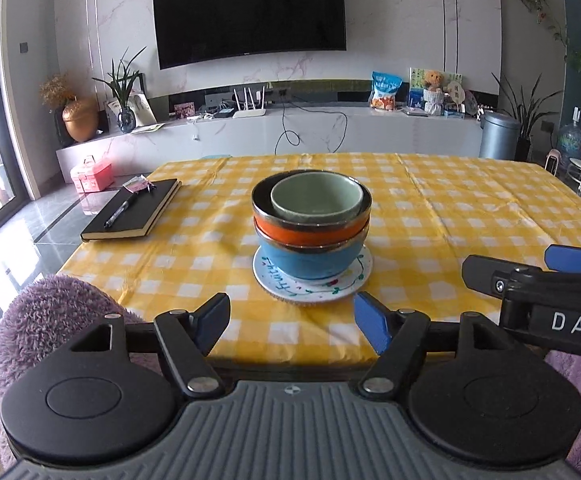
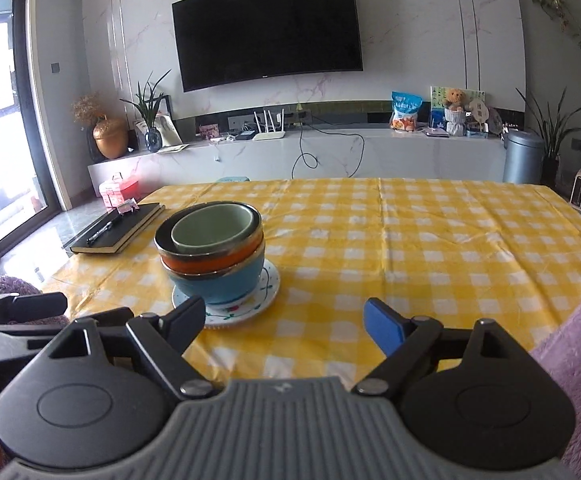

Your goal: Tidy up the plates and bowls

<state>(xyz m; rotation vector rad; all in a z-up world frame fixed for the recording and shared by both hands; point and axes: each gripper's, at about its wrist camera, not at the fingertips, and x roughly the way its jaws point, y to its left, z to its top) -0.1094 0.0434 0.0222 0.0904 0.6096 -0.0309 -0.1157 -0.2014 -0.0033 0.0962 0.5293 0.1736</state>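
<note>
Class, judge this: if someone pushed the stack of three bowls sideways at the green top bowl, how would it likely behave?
The green bowl sits loosely off-centre inside the orange bowl, so it would probably shift first. The glazed surfaces look slippery. The blue bowl narrows to its foot on the white plate, so the stack may tip.

left wrist: near table edge (image 1: 290, 344), facing bowls (image 1: 310, 228), TV.
right wrist: same, further right.
shared: bowls (image 2: 210, 256), table (image 2: 410, 248).

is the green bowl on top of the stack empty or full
Empty: the pale green ceramic bowl shows a bare inside, nested upright in the orange bowl.
</note>
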